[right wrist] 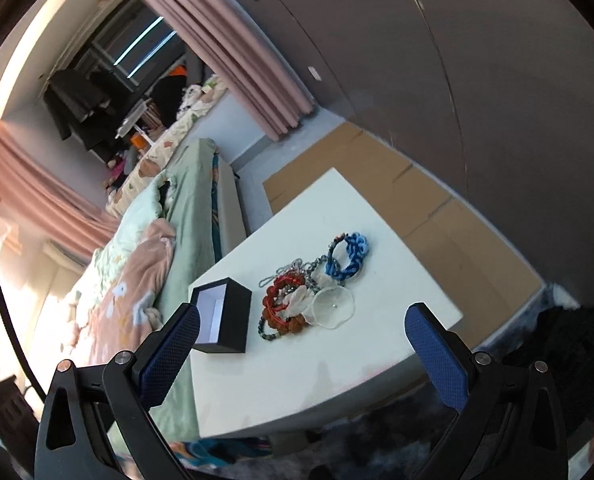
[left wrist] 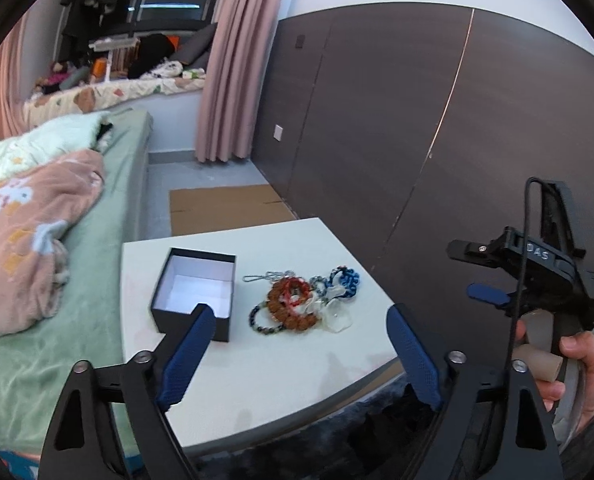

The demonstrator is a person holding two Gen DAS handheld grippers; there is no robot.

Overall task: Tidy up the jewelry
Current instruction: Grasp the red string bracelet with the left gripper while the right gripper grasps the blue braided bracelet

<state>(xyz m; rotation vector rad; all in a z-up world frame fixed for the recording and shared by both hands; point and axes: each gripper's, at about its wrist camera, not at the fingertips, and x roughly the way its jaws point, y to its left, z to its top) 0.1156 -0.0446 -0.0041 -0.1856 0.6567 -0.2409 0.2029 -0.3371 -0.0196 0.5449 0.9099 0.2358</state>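
1. Ahead of the left gripper [left wrist: 297, 348], between the lines of its two blue fingers, a heap of jewelry [left wrist: 301, 300] lies on the white table [left wrist: 281, 384].
2. Its jaws stand wide apart and hold nothing; both hover above the near part of the table.
3. Just beyond the left finger sits a black box [left wrist: 195, 294], lidless, its white inside bare; the left finger overlaps the box's near wall in the left wrist view, though contact cannot be told.
4. Right of the box, near but apart from it, the heap includes a brown beaded bracelet [left wrist: 293, 312], a red cord bracelet [left wrist: 297, 290], a blue braided bracelet [left wrist: 347, 280], a dark bead bracelet [left wrist: 263, 322] and a clear plastic piece [left wrist: 339, 320].
5. Off to the left gripper's right, the right gripper [left wrist: 479, 274] is held in a hand [left wrist: 577, 364], beyond the table edge.
6. From the right wrist view, the right gripper [right wrist: 303, 344] also has its jaws spread wide and empty, with the box [right wrist: 227, 316] beyond its left finger and the heap [right wrist: 313, 288] ahead, between the fingers.
7. Beyond the left gripper's left side lies a bed [left wrist: 97, 240] with a pink quilt [left wrist: 29, 236].
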